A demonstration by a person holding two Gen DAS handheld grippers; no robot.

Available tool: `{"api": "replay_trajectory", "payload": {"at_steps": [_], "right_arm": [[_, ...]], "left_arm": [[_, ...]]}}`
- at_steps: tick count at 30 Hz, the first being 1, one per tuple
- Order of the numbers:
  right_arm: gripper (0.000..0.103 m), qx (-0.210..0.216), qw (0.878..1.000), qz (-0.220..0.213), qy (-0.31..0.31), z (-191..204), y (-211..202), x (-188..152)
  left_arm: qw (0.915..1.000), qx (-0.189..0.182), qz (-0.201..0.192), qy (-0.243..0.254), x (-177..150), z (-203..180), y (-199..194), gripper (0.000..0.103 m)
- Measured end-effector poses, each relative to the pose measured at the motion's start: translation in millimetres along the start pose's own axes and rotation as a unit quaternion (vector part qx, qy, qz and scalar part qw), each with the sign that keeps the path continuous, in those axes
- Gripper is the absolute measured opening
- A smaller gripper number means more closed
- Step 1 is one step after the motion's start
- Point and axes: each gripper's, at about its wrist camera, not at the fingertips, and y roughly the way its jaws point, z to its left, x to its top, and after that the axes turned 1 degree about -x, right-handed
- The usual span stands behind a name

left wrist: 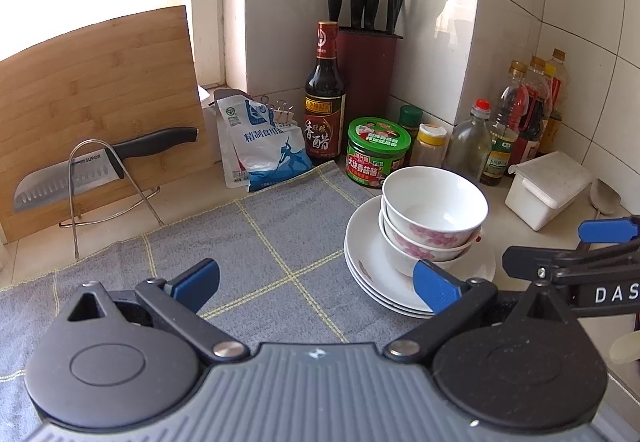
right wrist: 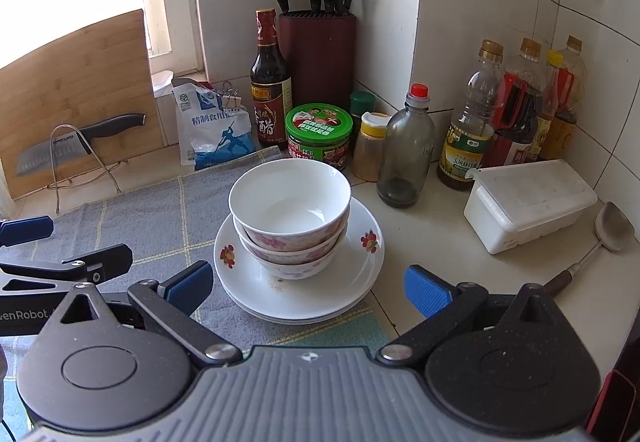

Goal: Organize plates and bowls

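Three white bowls with pink flowers are nested [left wrist: 434, 208] [right wrist: 290, 202] on a stack of white plates [left wrist: 368, 266] [right wrist: 364, 262] at the right edge of a grey checked cloth [left wrist: 240, 242] [right wrist: 160, 226]. My left gripper [left wrist: 316, 282] is open and empty, low over the cloth, left of the stack. My right gripper [right wrist: 308, 288] is open and empty, just in front of the stack, with the plates between its blue fingers [right wrist: 426, 290]. The right gripper also shows in the left wrist view [left wrist: 608, 246], and the left gripper in the right wrist view [right wrist: 28, 242].
Behind the stack stand a green-lidded jar [right wrist: 319, 134], a vinegar bottle [right wrist: 270, 82], a knife block [right wrist: 318, 54], a salt bag [right wrist: 212, 130] and several oil bottles [right wrist: 516, 110]. A white lidded box [right wrist: 528, 202] and a ladle [right wrist: 612, 230] lie right. A cutting board and knife on a rack [left wrist: 92, 162] stand left.
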Motion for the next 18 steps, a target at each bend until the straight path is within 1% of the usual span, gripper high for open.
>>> {"api": "replay_trajectory", "payload": {"at_steps": [18], "right_arm": [[0.103,0.001,1.000,-0.003,-0.002,0.9,-1.6,2.5]], "left_arm": [[1.0000,0.004,0.002,0.001,1.8,0.1,2.6,0.102]]}}
